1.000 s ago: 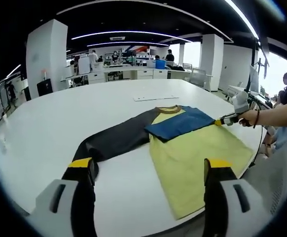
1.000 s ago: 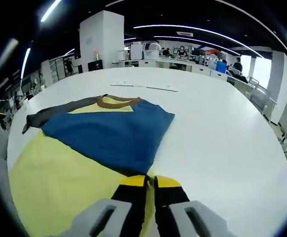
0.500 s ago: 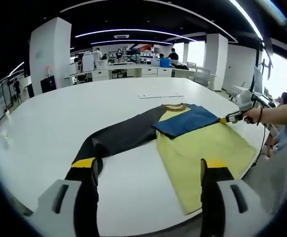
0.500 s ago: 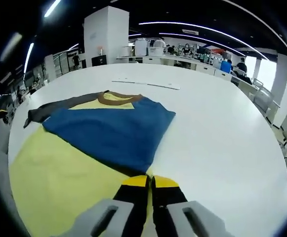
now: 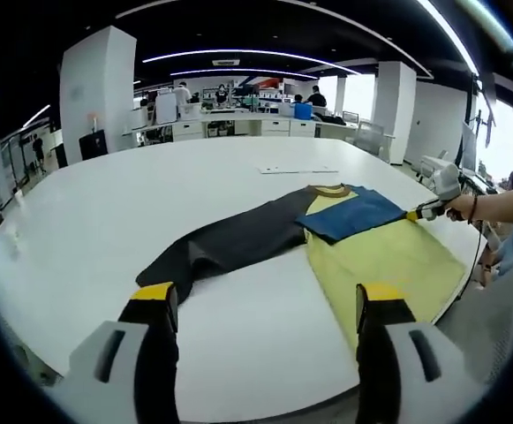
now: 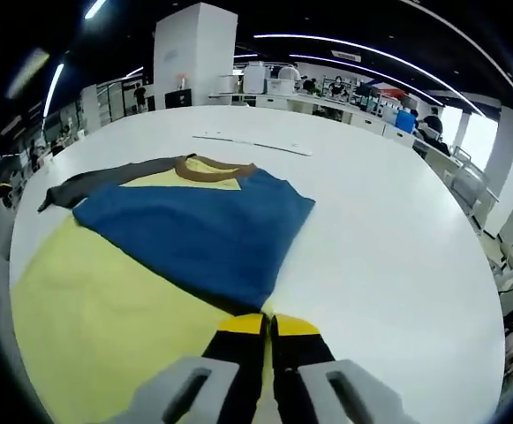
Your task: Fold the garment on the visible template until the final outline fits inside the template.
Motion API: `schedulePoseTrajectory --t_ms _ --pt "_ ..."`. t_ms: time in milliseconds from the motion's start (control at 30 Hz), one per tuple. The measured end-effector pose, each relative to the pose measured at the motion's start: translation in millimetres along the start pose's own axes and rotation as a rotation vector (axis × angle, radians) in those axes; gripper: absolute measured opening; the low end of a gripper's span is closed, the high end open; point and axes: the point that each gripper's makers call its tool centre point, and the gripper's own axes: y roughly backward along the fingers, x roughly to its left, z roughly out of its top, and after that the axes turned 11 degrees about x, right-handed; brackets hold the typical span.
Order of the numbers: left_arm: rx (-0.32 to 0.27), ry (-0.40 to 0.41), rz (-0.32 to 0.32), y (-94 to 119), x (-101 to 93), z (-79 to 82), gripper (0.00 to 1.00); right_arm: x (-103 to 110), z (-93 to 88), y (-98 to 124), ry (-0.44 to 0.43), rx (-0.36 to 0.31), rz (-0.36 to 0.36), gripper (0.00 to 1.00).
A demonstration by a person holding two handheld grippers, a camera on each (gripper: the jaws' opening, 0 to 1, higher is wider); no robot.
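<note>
1. Open-plan office behind, with desks, white pillars and ceiling strip lights; work happens on a large round white tabletop (image 5: pixel 106 221).
2. Task item: a long-sleeved cloth shirt (image 5: pixel 388 261) with yellow body, brown collar, one blue sleeve and one dark grey sleeve, lying flat near the tabletop's edge. No template outline can be made out under it.
3. Blue sleeve (image 6: pixel 194 234) is laid diagonally across the chest, judged to be the first fold, narrowing the outline. Dark grey sleeve (image 5: pixel 230 247) is stretched out straight across the tabletop, not yet folded.
4. Right tool (image 6: pixel 267 329): yellow-tipped jaws pressed together on the blue sleeve's cuff, at the edge of the yellow body. Low against the cloth, judged to be pinning or placing the cuff.
5. In the left gripper view, a person's forearm reaches in from the right, carrying that tool level to the shirt's far side.
6. Left tool (image 5: pixel 265 305): jaws wide apart, holding nothing, hanging above bare tabletop, short of the grey sleeve's cuff. Likely lined up to take that sleeve next.
</note>
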Motion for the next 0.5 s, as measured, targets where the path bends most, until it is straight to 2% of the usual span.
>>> schedulePoseTrajectory --t_ms 167,233,267,500 --pt "-0.004 0.007 0.002 0.1 3.0 1.9 0.80 -0.6 -0.2 1.1 -0.011 -0.008 0.005 0.00" --pt "-0.005 0.009 0.003 0.2 3.5 2.3 0.79 -0.4 1.2 3.1 -0.036 -0.025 0.017 0.03" --pt "-0.005 0.009 0.003 0.3 3.8 2.6 0.79 -0.1 2.6 5.1 -0.047 -0.036 0.023 0.07" --pt "-0.003 0.029 0.014 0.1 9.0 1.4 0.78 15.6 17.9 23.4 -0.073 -0.123 0.111 0.54"
